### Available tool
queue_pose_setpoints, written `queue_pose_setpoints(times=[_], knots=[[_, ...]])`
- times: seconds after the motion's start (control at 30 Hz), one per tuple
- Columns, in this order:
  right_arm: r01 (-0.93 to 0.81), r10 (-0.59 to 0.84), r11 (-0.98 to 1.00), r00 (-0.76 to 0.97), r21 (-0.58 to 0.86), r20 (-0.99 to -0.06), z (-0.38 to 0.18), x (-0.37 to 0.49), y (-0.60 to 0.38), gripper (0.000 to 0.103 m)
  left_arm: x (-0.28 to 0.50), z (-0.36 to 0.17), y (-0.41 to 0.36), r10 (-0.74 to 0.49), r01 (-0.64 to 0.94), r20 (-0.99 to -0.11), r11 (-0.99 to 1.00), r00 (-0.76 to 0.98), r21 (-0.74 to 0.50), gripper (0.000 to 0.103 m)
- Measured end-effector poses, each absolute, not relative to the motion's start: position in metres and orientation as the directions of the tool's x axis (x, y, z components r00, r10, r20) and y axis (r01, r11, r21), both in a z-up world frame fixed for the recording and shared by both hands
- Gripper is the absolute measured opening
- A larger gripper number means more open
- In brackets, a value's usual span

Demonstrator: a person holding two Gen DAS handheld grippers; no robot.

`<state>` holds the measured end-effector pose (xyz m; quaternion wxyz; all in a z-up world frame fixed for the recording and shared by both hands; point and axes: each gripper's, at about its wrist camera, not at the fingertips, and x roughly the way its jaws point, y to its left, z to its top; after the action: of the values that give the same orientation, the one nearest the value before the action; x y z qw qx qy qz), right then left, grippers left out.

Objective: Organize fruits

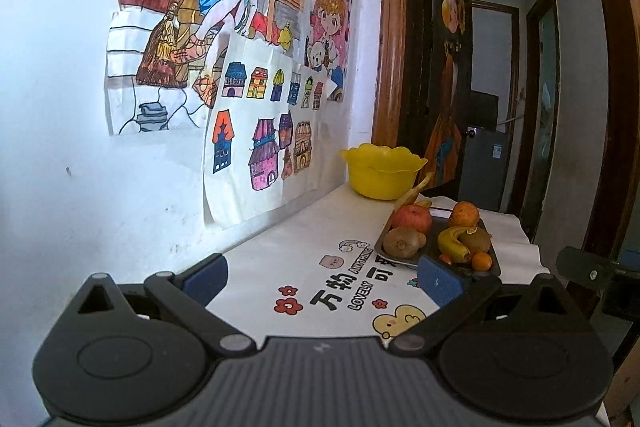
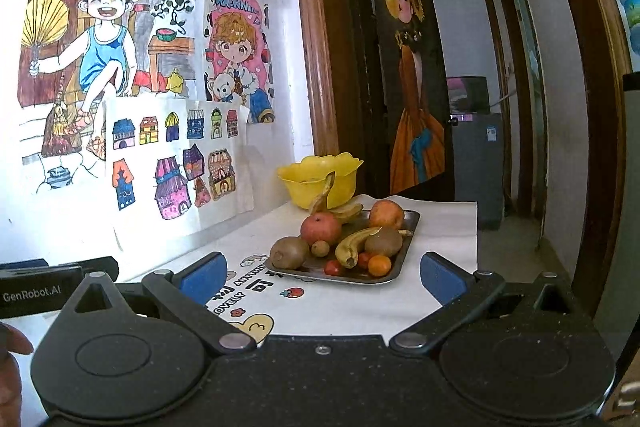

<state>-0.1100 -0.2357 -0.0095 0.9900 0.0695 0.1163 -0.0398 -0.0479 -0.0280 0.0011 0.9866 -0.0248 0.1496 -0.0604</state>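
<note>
Both claws hang wide open and empty: the right gripper (image 2: 320,275) faces the shallow steel tray (image 2: 404,247) of fruit dead ahead, while the left gripper (image 1: 322,277) has it off to its right. Nearest the right claw, the yellow banana (image 2: 354,241) runs lengthwise toward it, so the right hand looks better placed, with the yellow scalloped plastic bowl (image 2: 320,179) waiting just behind the tray.

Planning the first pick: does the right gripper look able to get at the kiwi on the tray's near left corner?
Probably yes: the right gripper is open, and that kiwi sits at the tray edge with only bare tablecloth in front.
</note>
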Motion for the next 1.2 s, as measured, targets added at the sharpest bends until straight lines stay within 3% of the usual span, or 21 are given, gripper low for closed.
queue_pose_setpoints(times=[1.2], knots=[[0.15, -0.117, 0.977, 0.971, 0.153, -0.207, -0.058, -0.107, -0.229, 0.102, -0.038, -0.038, -0.024, -0.115, 0.095, -0.303, 0.992, 0.946, -0.08, 0.102]])
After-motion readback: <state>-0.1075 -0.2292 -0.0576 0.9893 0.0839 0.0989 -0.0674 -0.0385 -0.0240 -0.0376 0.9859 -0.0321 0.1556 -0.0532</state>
